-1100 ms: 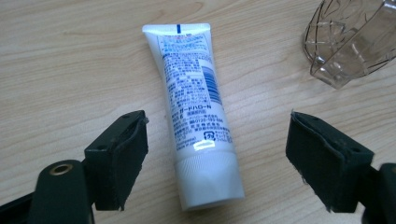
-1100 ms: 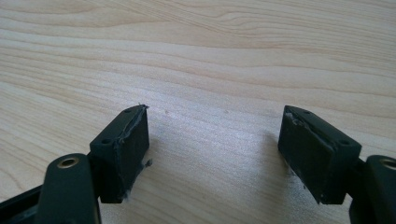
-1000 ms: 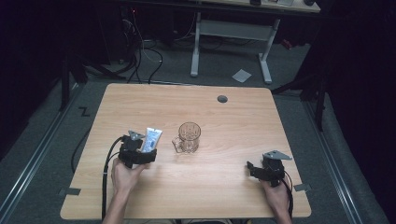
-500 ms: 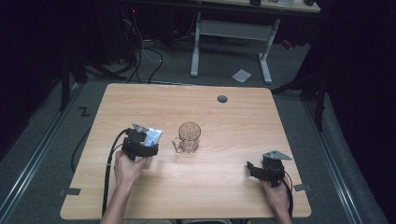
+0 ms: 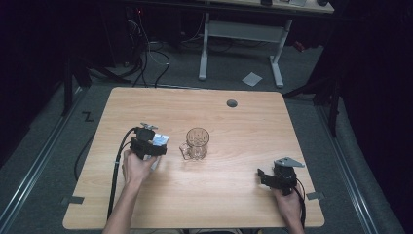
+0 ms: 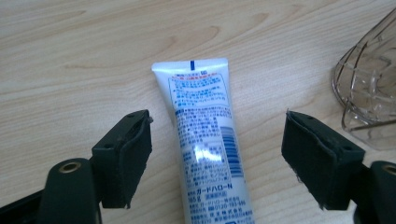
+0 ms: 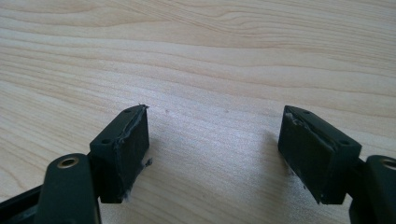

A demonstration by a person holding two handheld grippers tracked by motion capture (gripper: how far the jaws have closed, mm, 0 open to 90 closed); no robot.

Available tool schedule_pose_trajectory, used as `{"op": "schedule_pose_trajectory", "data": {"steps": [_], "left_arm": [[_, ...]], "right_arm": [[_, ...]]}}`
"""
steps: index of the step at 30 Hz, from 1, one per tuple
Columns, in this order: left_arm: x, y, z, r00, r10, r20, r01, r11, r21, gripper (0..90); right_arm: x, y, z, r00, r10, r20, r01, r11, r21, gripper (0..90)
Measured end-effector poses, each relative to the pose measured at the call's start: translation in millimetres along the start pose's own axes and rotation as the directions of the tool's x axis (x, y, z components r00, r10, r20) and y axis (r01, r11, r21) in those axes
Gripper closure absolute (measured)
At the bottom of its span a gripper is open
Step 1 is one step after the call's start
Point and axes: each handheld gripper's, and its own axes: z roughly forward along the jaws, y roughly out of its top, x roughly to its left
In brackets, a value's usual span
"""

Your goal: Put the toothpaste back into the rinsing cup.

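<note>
The wooden table (image 5: 204, 195) fills the middle of the high view, with dark floor, cables and a white desk frame behind it at the top of the frame. Near the table's far edge sits a small dark round spot (image 5: 232, 103); what it is cannot be made out.

A clear glass mug (image 5: 196, 144) stands upright at the centre of the table, handle toward the left of the frame. In the left gripper view only its cut-off edge shows at the upper right.

The left tool (image 6: 217, 154), left of centre in the high view, has its jaws wide apart, one on each side of a white tube (image 6: 208, 140) that lies flat on the table. That straddle looks like a lineup for closing across the tube's width. The tube's crimped end points away from the camera; its cap end is cut off at the bottom of the frame.

The right tool (image 7: 215, 149), at the lower right of the high view, also stands apart over bare wood, seemingly idle.
</note>
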Motion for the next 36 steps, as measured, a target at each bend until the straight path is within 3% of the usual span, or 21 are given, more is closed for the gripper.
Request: {"op": "schedule_pose_trajectory", "data": {"steps": [9,23,36], "left_arm": [[-5.7,13.4,18.8,0.9994,0.015,-0.030,-0.014,0.9991,0.040,26.6],[-0.7,12.9,35.3,0.9992,-0.024,-0.031,0.027,0.9940,0.106,28.1],[1.3,10.9,48.3,0.9992,-0.021,-0.034,0.025,0.9895,0.142,32.3]], "right_arm": [[0.1,0.0,-0.1,1.0000,0.001,0.001,-0.001,1.000,0.001,24.6],[0.1,-0.2,-0.3,1.0000,0.002,0.001,-0.002,1.000,0.001,24.6],[0.1,-0.2,-0.3,1.0000,0.002,0.001,-0.002,1.000,0.001,24.6]]}}
